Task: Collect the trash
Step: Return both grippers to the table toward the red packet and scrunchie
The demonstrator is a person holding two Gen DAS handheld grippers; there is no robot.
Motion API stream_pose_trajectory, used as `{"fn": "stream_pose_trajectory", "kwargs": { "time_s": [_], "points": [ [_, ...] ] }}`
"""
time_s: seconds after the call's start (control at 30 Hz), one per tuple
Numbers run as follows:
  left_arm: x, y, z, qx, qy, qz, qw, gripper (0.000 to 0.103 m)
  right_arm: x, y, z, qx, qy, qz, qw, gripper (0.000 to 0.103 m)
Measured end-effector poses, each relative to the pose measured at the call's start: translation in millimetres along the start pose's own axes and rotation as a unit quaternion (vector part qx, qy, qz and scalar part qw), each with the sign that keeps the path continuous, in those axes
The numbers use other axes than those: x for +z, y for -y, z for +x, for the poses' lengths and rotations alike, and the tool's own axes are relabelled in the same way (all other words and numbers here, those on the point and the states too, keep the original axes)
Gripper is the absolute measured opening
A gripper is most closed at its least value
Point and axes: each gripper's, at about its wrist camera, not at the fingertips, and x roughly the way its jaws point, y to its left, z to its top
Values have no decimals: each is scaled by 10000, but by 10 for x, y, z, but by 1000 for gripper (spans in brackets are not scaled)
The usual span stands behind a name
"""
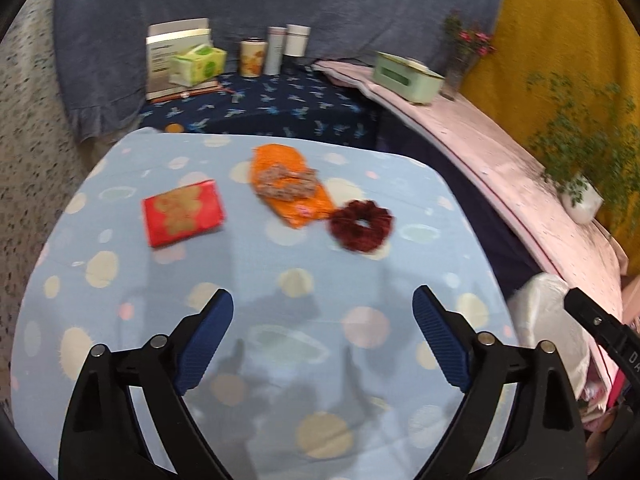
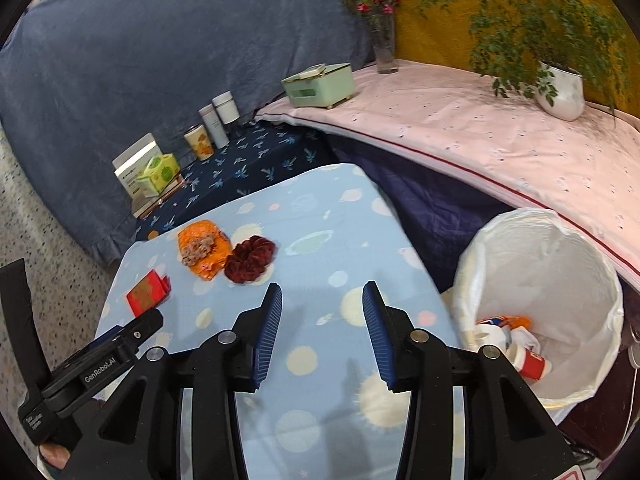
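Note:
On the light blue spotted table point(image 1: 120, 280) lie a red packet point(image 1: 183, 213), an orange wrapper point(image 1: 294, 188) with a grey-brown scrunchie point(image 1: 286, 182) on it, and a dark red scrunchie point(image 1: 361, 225). My left gripper point(image 1: 323, 306) is open and empty, hovering near the table's front, short of these items. My right gripper point(image 2: 322, 304) is open and empty above the table's right part; the red packet point(image 2: 147, 292), orange wrapper point(image 2: 204, 254) and dark red scrunchie point(image 2: 250, 259) lie to its far left. A white-lined trash bin point(image 2: 560, 248) stands right of the table, holding a bottle point(image 2: 528, 362) and wrappers.
A dark blue patterned surface point(image 1: 280, 108) behind the table carries a tissue pack point(image 1: 198, 64), a box and several cups. A pink-covered ledge point(image 2: 480, 128) at right bears a green box point(image 2: 320, 84), a flower vase point(image 2: 384, 48) and a potted plant point(image 2: 560, 88).

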Motion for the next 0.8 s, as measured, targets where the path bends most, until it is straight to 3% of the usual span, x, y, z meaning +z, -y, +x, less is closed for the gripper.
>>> {"fn": "stream_pose_trajectory", "kwargs": {
  "time_s": [0.2,0.4,0.8],
  "points": [
    [106,-574,125,353,-24,-390,9986,93,-5,-322,291,125,-194,-123,9997,46],
    [232,-1005,357,466,-168,-736,9961,93,10,-614,678,161,-367,-220,9990,51],
    [504,-1229,962,630,-443,-1104,9909,93,134,-918,1622,65,-826,-96,9965,51]
  ]
}}
